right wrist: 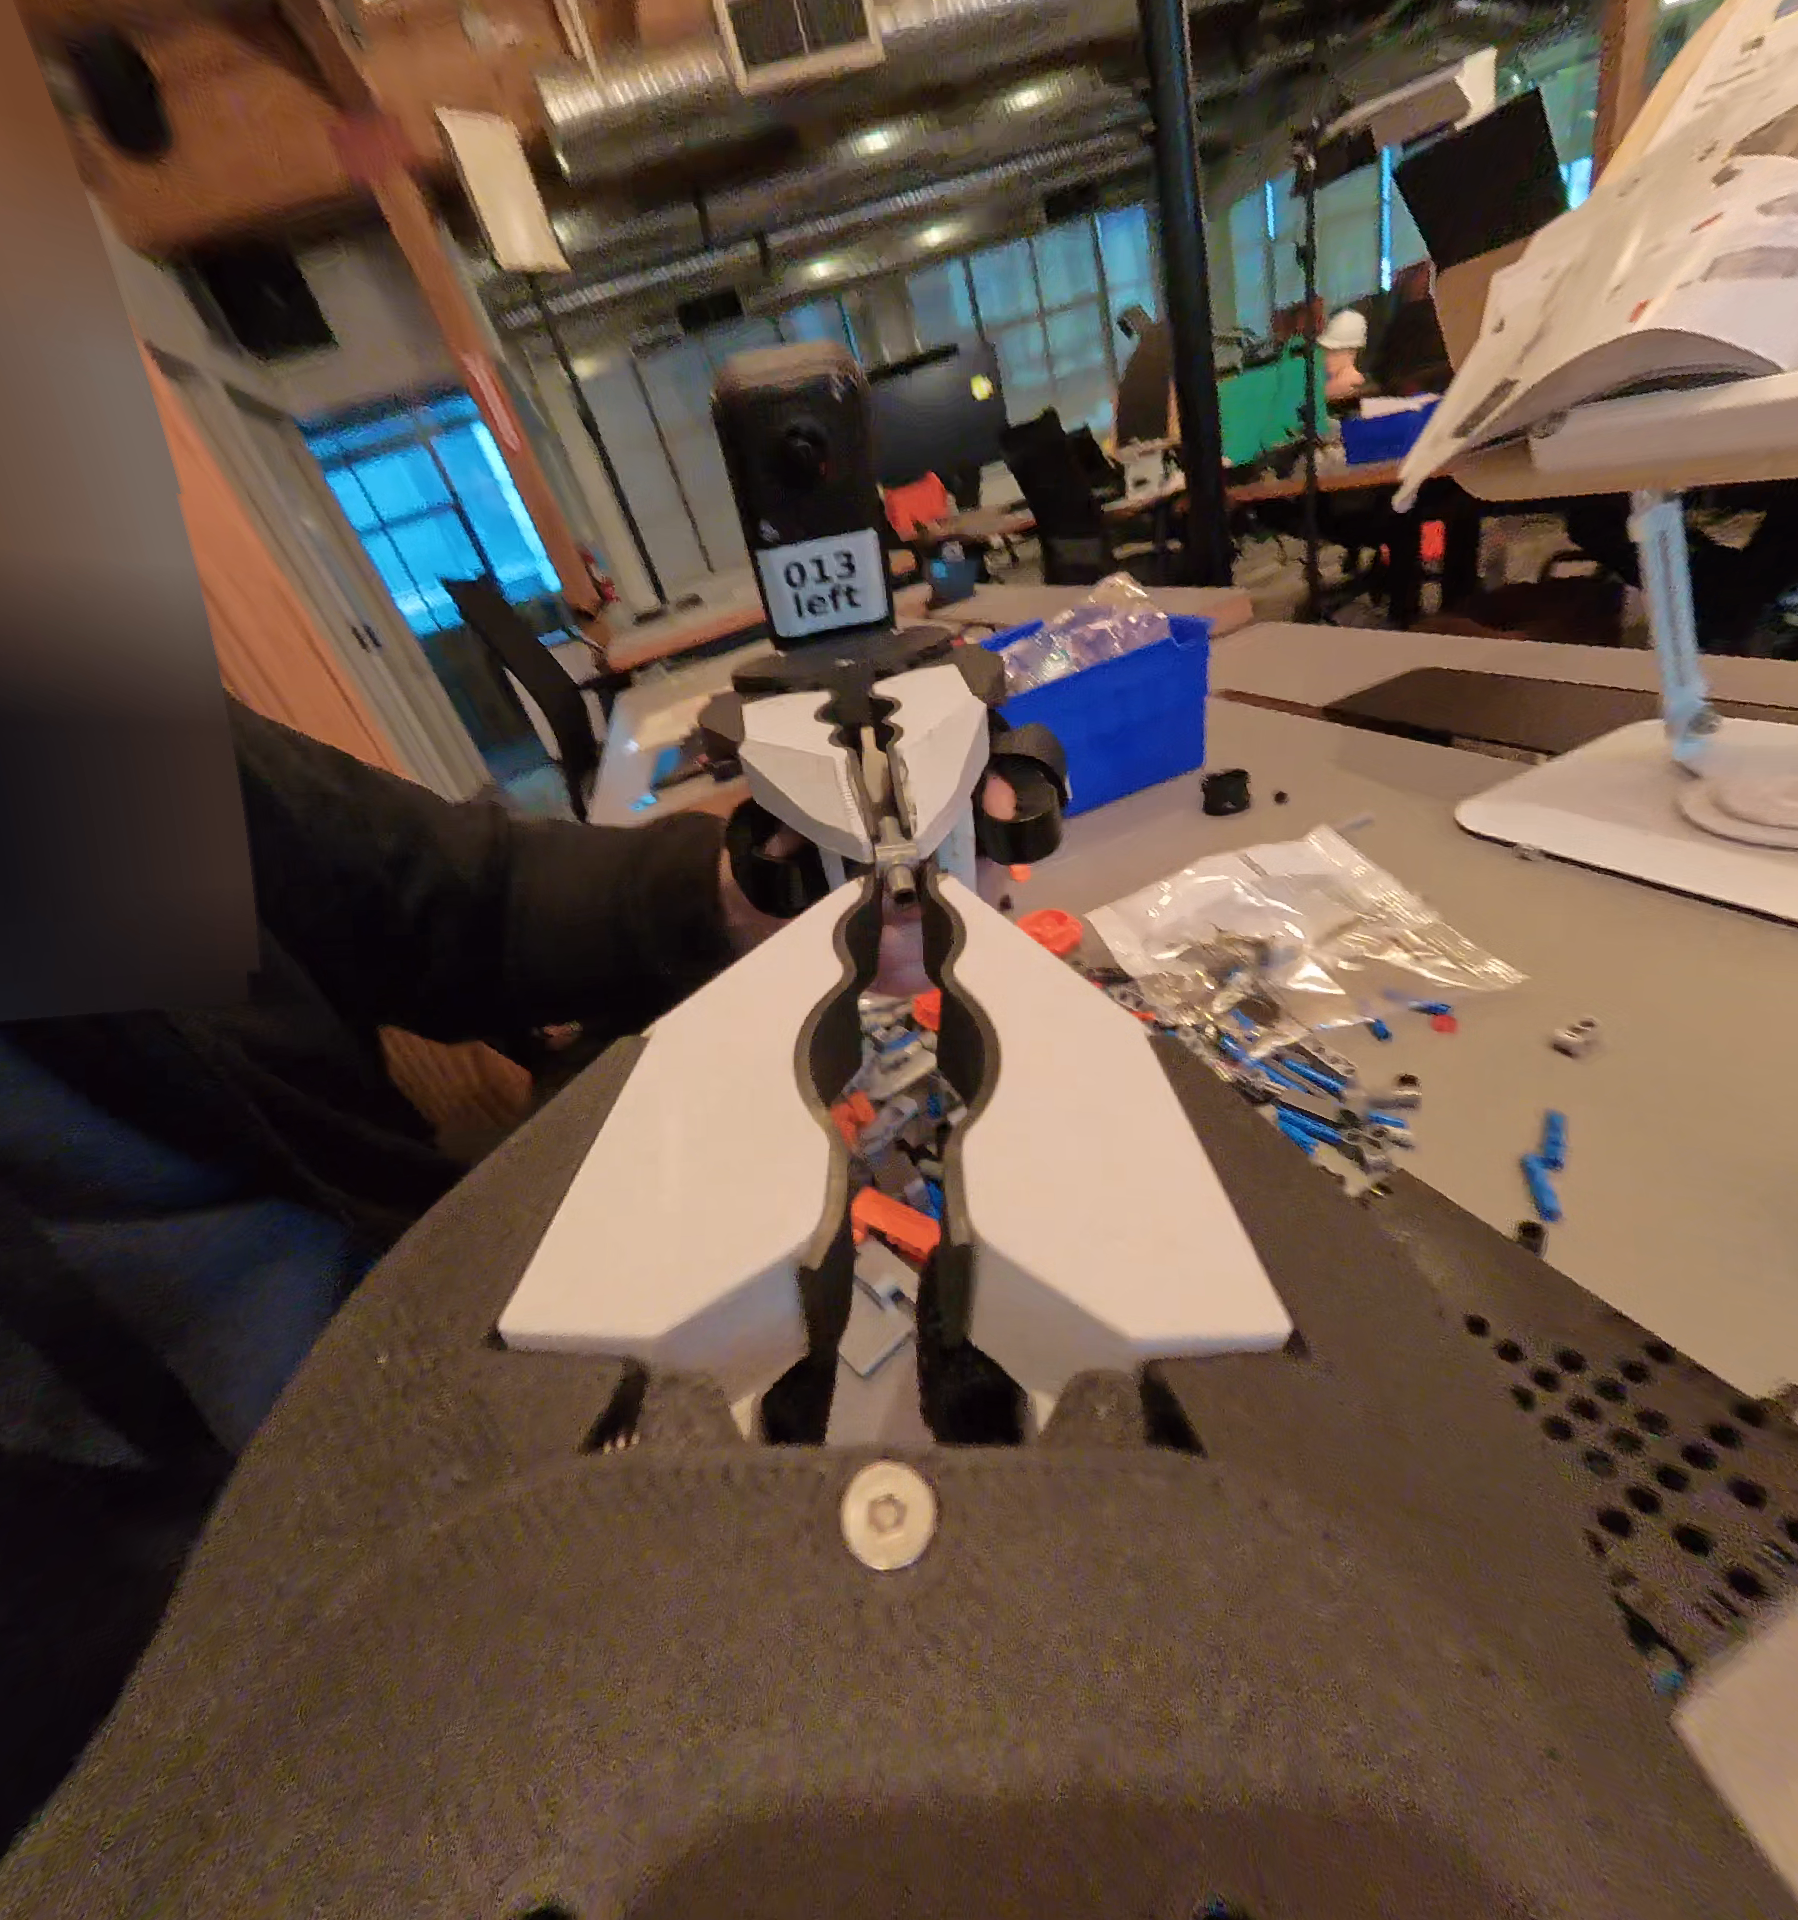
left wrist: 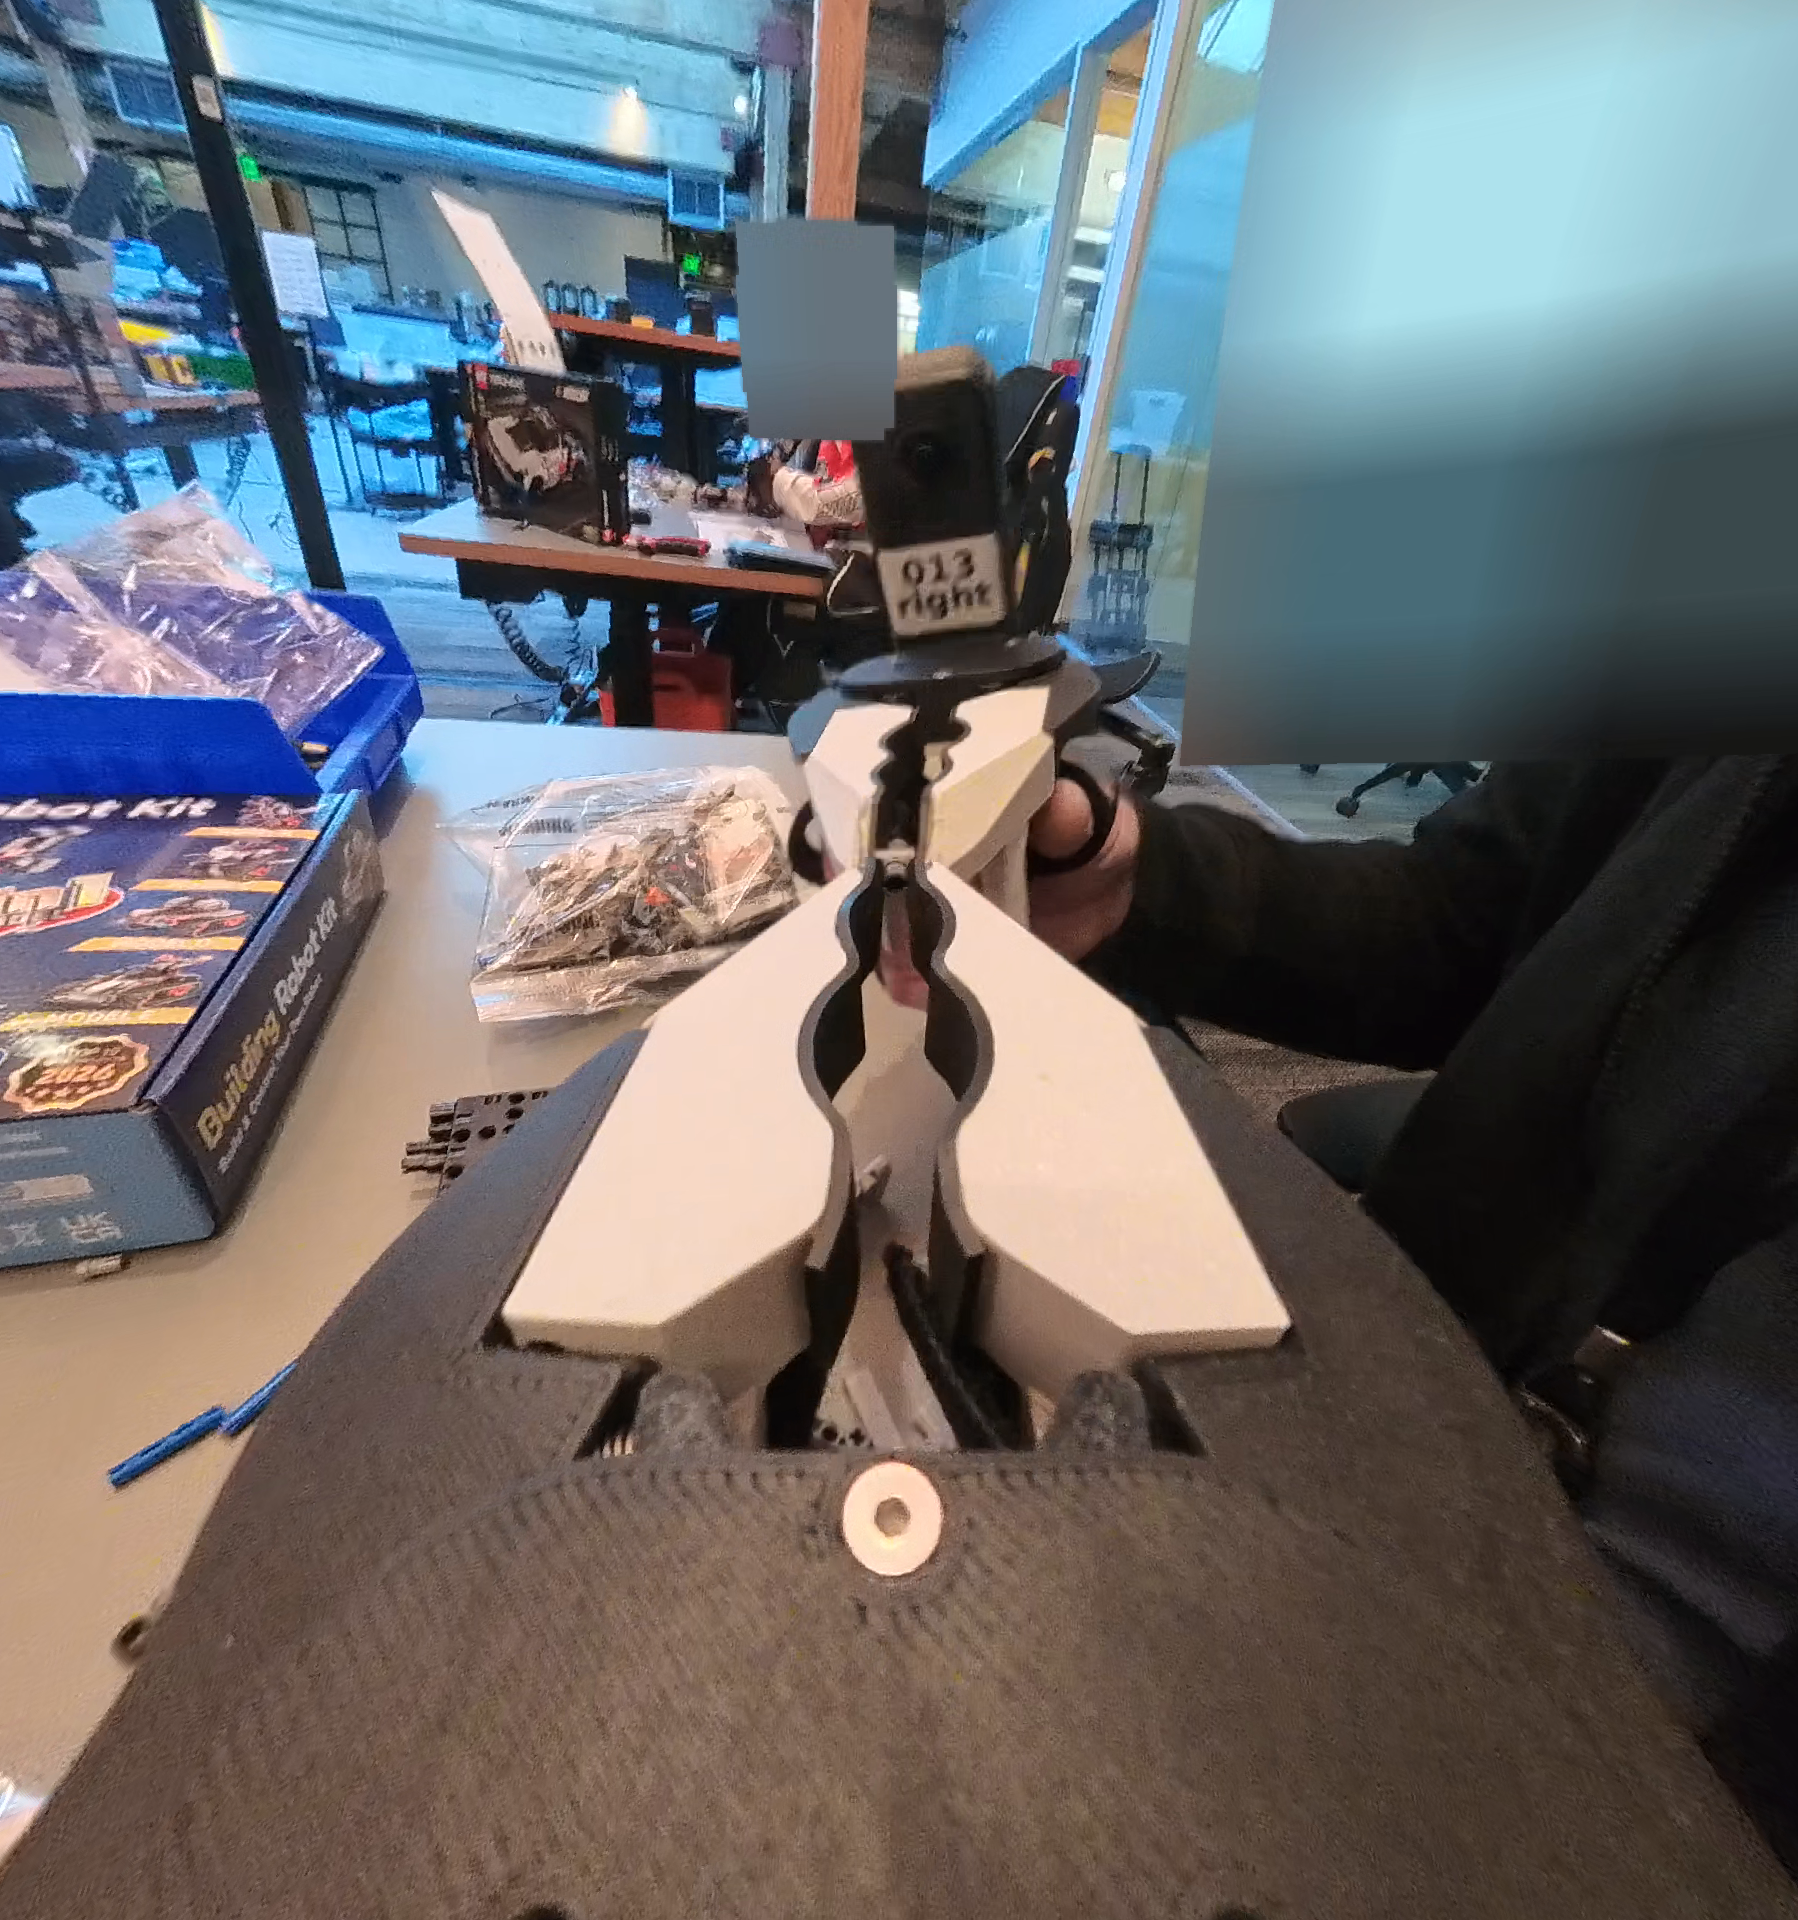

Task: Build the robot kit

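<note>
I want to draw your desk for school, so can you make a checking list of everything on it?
Surface: grey table, mostly covered along the near edge.
Job's things: small grey part, held in the air between both grippers, tip to tip.
Clutter: loose blue, orange and grey pieces; clear bag of parts; blue printed box; blue bin; open booklet on a white stand.
Grippers: left gripper and right gripper face each other, each closed on the part.
Cables: nothing seen on this table.
Surroundings: big workshop with other desks, chairs and people far off.
</note>
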A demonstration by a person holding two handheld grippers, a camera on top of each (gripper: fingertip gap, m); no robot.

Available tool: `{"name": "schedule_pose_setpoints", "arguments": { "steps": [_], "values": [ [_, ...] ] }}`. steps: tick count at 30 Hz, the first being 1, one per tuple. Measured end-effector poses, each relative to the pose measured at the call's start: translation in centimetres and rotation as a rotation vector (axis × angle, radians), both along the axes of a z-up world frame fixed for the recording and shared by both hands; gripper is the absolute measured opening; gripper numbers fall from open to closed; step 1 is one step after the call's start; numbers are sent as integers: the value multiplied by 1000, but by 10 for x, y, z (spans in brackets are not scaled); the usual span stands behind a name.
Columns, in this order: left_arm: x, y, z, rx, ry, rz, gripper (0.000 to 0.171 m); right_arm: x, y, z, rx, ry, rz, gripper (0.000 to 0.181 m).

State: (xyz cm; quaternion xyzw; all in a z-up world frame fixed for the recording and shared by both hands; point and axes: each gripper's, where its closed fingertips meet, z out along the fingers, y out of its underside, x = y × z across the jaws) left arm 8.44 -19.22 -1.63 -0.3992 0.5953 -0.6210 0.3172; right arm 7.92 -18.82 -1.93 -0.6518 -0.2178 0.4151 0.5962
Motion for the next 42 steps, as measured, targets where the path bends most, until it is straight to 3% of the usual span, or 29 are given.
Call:
{"name": "schedule_pose_setpoints", "arguments": {
  "steps": [8,24,27,30,34,37,40,42],
  "values": [
    [0,-5,5,-18,-44,-21,2,2,-4,13,7,167,34,6],
    [13,-10,9,-108,-61,-39,2,16,-10,15,60,110,-20,5],
    [17,-9,6,-71,-43,-24,8,29,-12,14,61,100,-58,6],
    [21,-5,-22,136,80,-9,18,59,-16,4,50,52,-158,6],
    [29,-20,-89,577,324,-82,28,94,-24,-9,37,19,-268,5],
    [35,-27,-136,792,486,-155,30,101,-26,-17,24,10,-291,5],
    [38,-21,-171,888,622,-193,26,99,-26,-28,5,-9,-288,5],
    [42,-16,-178,893,654,-181,5,99,-27,-31,1,-12,-286,6]
  ]
}}
